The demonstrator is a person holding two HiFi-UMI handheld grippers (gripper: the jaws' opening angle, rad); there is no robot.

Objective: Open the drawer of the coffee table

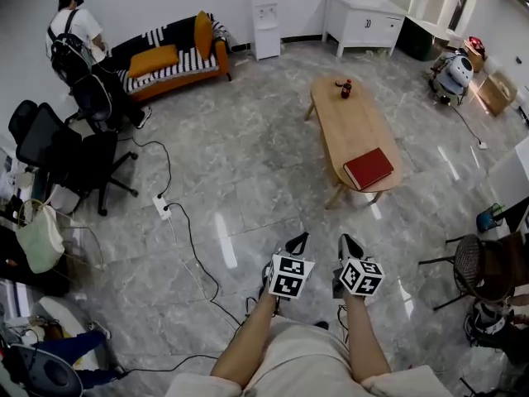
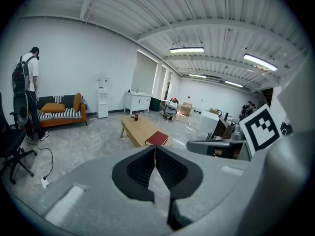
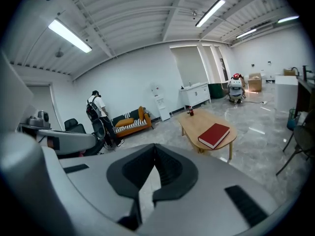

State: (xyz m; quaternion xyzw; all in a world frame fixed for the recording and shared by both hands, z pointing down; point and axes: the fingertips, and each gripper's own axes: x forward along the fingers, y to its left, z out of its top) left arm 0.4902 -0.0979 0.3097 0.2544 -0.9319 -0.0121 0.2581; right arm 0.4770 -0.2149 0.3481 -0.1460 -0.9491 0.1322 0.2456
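Note:
An oval wooden coffee table (image 1: 354, 122) stands on the grey marble floor ahead, some way off; no drawer shows from here. On its near end lies a red book (image 1: 369, 168), and a small dark bottle (image 1: 346, 88) stands at its far end. The table (image 2: 140, 129) with the book (image 2: 157, 138) also shows in the left gripper view, and the table (image 3: 199, 124) with the book (image 3: 214, 134) in the right gripper view. My left gripper (image 1: 298, 242) and right gripper (image 1: 348, 246) are held side by side over the floor, short of the table, both shut on nothing.
An orange striped sofa (image 1: 173, 56) stands at the back left, with a person (image 1: 76, 27) and black office chairs (image 1: 62, 151) near it. A power strip and cables (image 1: 162, 207) lie on the floor at left. A white cabinet (image 1: 362, 23) is at the back; a dark chair (image 1: 479, 267) at right.

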